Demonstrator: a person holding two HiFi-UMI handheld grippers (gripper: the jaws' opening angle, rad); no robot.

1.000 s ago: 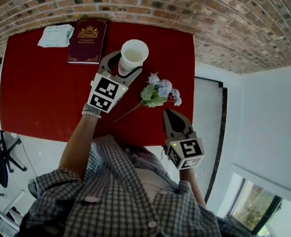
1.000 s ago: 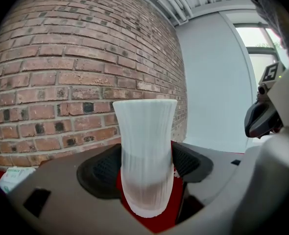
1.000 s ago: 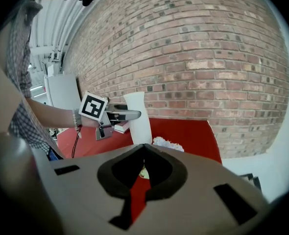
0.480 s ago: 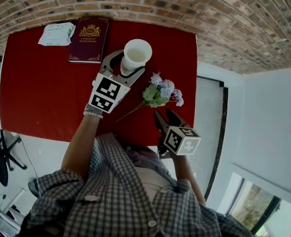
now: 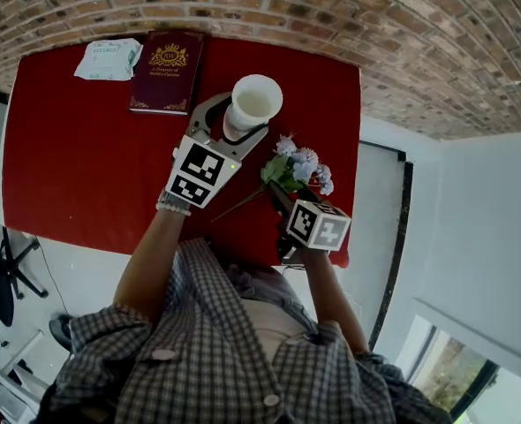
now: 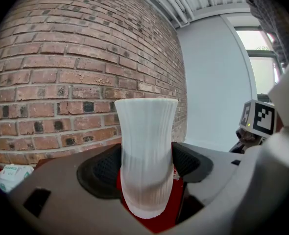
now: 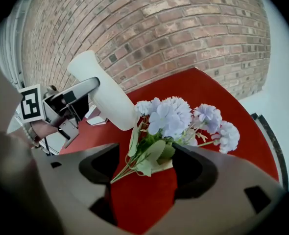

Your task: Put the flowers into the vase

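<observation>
Left claw is clamped on the waist of the white ribbed vase, with its pads pressed in on both sides. It holds the vase upright on the red tabletop near the brick wall, a steadying grip by the look of it, so nothing tips when stems go in. Over to the right claw: jaws spread wide, having just been opening, tipped down over the pale blue flowers. The bunch lies on the tabletop just beside the vase, blooms toward the wall, stem end trailing toward the person. Leafy stems sit between the jaws, but nothing is pinched yet. That wide spread seems meant to straddle the whole bundle. A book and a packet lie well apart at the far left.
</observation>
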